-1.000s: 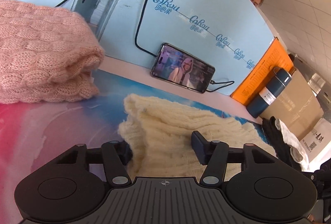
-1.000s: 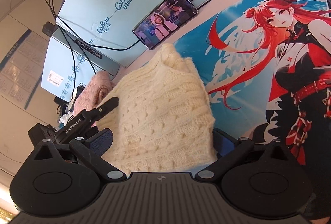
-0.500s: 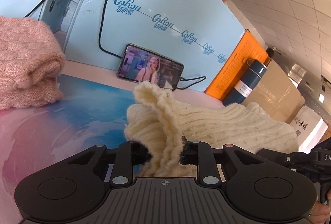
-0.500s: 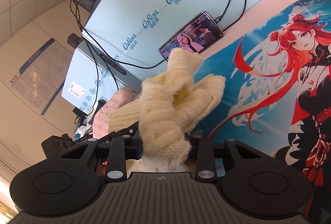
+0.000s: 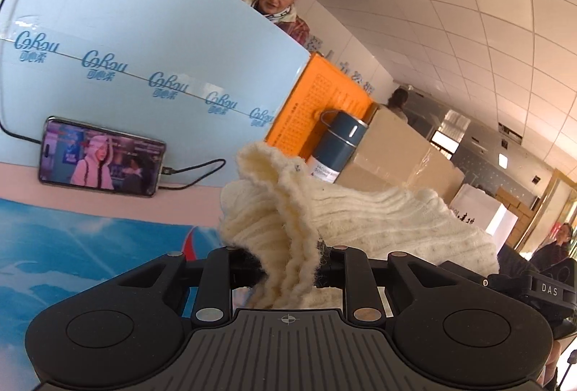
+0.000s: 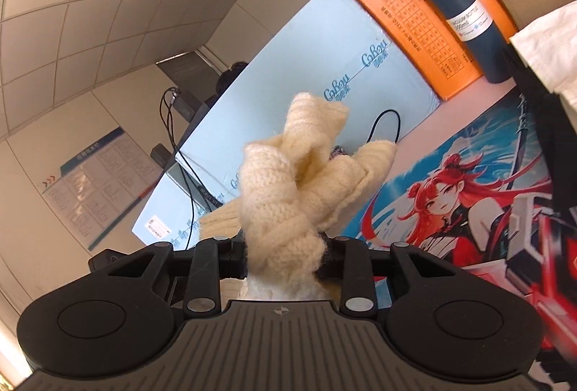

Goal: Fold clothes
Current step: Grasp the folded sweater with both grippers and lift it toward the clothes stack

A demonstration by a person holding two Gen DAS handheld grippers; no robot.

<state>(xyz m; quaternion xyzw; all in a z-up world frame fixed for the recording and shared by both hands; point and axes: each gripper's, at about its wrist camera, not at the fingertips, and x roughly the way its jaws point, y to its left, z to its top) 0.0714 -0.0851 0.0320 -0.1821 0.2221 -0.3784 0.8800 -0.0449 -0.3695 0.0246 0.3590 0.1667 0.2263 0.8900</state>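
Note:
A cream knitted sweater hangs lifted off the printed table mat. My left gripper is shut on a bunched edge of it, folds of knit squeezed between the pads. In the right wrist view the same cream sweater bulges up in thick twisted folds from my right gripper, which is shut on it. The sweater stretches from the left gripper toward the right one, whose black body shows at the right edge. The pads of both grippers are hidden by knit.
A phone playing video leans on a light-blue board, its cable trailing right. An orange board and a dark-blue flask stand at the back. A person stands behind the board. Cardboard boxes lie to the right.
Both grippers closed on the cream sweater and lifted it off the mat, moving right and tilting up. The pink sweater has left the left view.

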